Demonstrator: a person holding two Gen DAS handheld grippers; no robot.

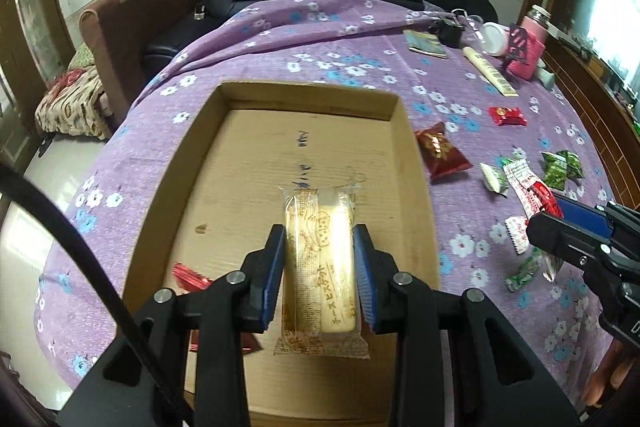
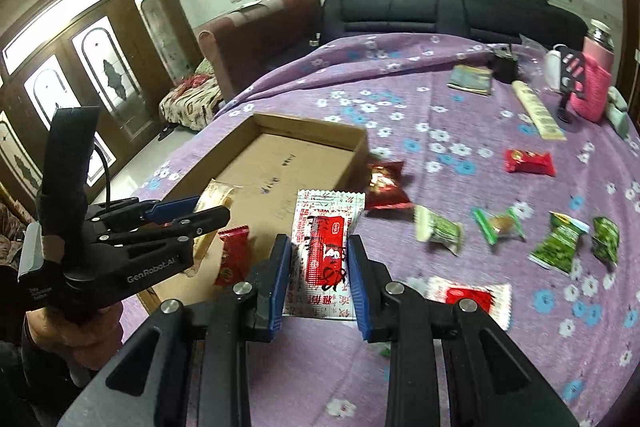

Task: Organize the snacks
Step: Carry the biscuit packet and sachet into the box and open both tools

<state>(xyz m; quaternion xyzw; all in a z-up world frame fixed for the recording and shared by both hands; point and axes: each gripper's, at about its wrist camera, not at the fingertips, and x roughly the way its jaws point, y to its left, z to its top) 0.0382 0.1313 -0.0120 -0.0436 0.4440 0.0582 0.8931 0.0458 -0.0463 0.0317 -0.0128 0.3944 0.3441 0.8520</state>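
In the left wrist view my left gripper (image 1: 319,247) is shut on a long yellow biscuit packet (image 1: 320,219), which hangs over the floor of a shallow cardboard tray (image 1: 308,99). A red snack (image 1: 190,277) lies in the tray's near left part. In the right wrist view my right gripper (image 2: 319,259) is shut on a white-and-red packet (image 2: 326,239), just right of the tray (image 2: 312,131) and above the purple cloth. From there the left gripper (image 2: 210,209) shows over the tray with the biscuit packet (image 2: 214,199). The right gripper (image 1: 546,217) enters at the right edge.
Loose snacks lie on the flowered purple cloth right of the tray: a dark red packet (image 2: 386,187), a red one (image 2: 528,161), several green ones (image 2: 558,247) and a second white-and-red packet (image 2: 468,297). A pink bottle (image 2: 596,79) and clutter stand at the far right.
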